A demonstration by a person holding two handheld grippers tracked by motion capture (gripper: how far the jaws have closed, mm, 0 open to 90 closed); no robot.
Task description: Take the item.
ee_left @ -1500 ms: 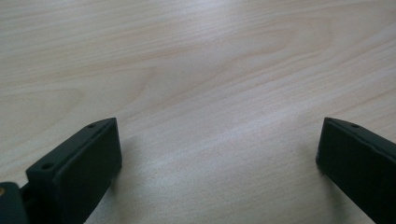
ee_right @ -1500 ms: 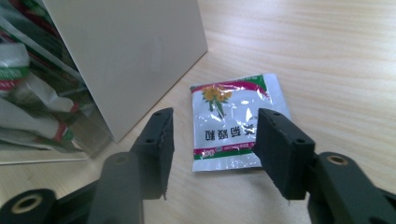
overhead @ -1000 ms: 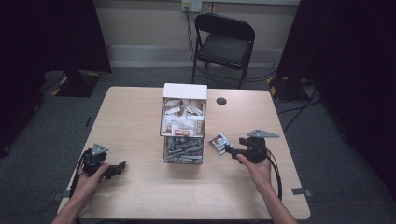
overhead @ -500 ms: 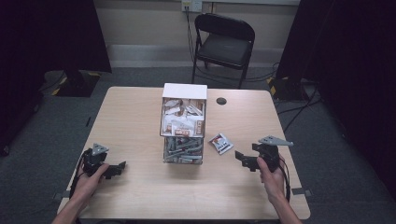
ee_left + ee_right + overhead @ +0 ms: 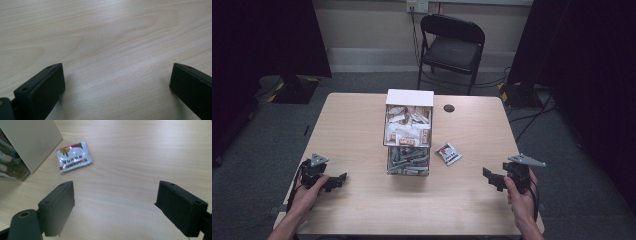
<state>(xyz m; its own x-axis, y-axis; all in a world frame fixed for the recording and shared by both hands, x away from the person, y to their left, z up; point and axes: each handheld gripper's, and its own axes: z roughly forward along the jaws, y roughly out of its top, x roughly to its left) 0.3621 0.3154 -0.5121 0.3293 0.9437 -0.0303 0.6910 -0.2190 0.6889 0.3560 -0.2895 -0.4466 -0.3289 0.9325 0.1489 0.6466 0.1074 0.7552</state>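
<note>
The sachet (image 5: 448, 153) lies flat on the table (image 5: 362, 115), just beside the right side of the clear box (image 5: 408, 132) and well apart from the right edge. Your right gripper (image 5: 491, 180) is near that right edge and points toward the sachet. Its jaws have just been opening and now stand wide, with nothing between them; in the right gripper view (image 5: 115, 187) only bare wood lies between them, and the sachet (image 5: 74, 156) is farther ahead, to the left. It seems to me that the sachet is set down and the hand is getting clear of it. To do this well, keep the jaws wide and move level above the wood, so that no jaw catches a corner of the sachet or knocks the box (image 5: 35, 142). If you go for another sachet, approach the box from its open side and grasp only one, by its edge. Your left gripper (image 5: 334, 182) rests near the front left corner of the table, also released and empty (image 5: 117, 66); let it stay there, away from the work. Some things I cannot make out. The print on the sachet is too small to read. The lower shelf of the box holds grey packets whose kind I cannot tell. The box is cut off at the left edge of the right gripper view. I also cannot tell what the round dark spot (image 5: 449, 108) behind the box is.
</note>
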